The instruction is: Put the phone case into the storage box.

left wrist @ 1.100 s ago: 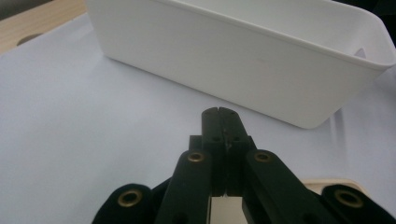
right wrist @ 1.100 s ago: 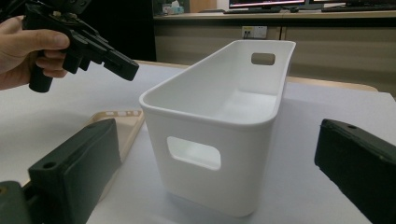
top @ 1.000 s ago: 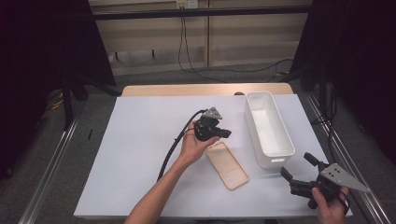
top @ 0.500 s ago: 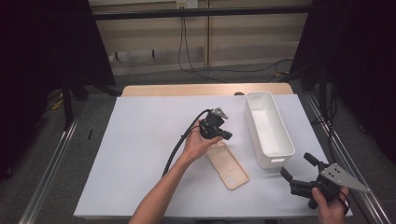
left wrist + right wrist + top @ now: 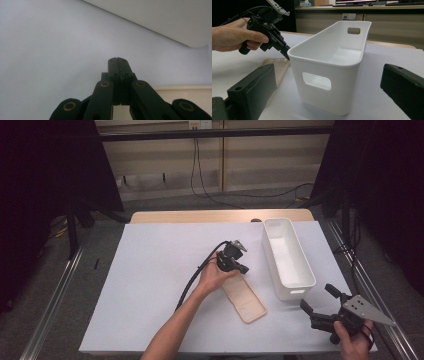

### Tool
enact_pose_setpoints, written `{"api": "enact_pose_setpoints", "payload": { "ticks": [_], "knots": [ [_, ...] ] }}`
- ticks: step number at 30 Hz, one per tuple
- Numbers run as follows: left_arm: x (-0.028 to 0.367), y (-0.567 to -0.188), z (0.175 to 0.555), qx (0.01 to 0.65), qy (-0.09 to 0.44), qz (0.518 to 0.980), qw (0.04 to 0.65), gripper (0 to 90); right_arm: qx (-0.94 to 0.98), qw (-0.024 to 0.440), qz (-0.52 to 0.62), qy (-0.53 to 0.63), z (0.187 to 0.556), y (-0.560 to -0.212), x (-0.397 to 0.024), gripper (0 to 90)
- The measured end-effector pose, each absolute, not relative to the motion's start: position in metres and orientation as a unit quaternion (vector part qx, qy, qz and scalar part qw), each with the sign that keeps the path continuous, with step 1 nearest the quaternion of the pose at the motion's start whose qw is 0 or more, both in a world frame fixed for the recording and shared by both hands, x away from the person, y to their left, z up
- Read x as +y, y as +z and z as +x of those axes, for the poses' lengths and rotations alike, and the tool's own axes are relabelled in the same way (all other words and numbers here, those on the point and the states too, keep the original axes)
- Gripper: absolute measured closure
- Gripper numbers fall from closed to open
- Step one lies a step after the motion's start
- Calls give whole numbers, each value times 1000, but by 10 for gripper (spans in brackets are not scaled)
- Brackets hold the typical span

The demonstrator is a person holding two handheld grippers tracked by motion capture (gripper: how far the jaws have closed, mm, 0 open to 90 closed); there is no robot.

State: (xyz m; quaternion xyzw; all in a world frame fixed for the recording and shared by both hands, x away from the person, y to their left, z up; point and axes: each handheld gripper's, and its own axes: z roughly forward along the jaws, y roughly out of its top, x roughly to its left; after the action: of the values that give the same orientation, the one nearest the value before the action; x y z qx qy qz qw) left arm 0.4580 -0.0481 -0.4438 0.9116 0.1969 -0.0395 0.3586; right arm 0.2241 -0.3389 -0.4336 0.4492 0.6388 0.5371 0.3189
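Note:
A beige phone case (image 5: pixel 245 298) lies flat on the white table cover, left of a white bin (image 5: pixel 287 257). My left gripper (image 5: pixel 244 268) hovers over the case's far end, jaws shut with nothing between them (image 5: pixel 117 60); the case edge (image 5: pixel 182 92) shows low at the right of that view. My right gripper (image 5: pixel 315 300) is held near the table's front right corner, jaws wide open and empty, pointing at the bin's near end (image 5: pixel 329 72). In the right gripper view the left gripper (image 5: pixel 285 53) sits just left of the bin, above the phone case (image 5: pixel 278 66).
The white table cover (image 5: pixel 150 285) spreads wide to the left. The bin is empty, with handle slots at both ends. A black cable (image 5: pixel 197 275) trails from the left gripper along the forearm. Metal rails (image 5: pixel 55 295) run along both table sides.
The left gripper has edged slightly away from the person, staying over the case's far end. The right gripper has held its place.

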Motion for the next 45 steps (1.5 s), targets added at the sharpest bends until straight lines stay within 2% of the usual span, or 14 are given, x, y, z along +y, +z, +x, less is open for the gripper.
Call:
{"api": "enact_pose_setpoints", "payload": {
  "ticks": [15, 22, 45],
  "knots": [
    [-43, -449, 456, 190, -32, 921, 337, 900, 637, 321, 450, 537, 222, -433, -340, 0],
    [-30, -452, 452, 201, -42, 912, 354, 900, 638, 322, 450, 536, 223, -433, -340, 0],
    [0, -452, 433, 204, -23, 910, 359, 900, 637, 322, 452, 536, 222, -433, -340, 0]
  ]
}}
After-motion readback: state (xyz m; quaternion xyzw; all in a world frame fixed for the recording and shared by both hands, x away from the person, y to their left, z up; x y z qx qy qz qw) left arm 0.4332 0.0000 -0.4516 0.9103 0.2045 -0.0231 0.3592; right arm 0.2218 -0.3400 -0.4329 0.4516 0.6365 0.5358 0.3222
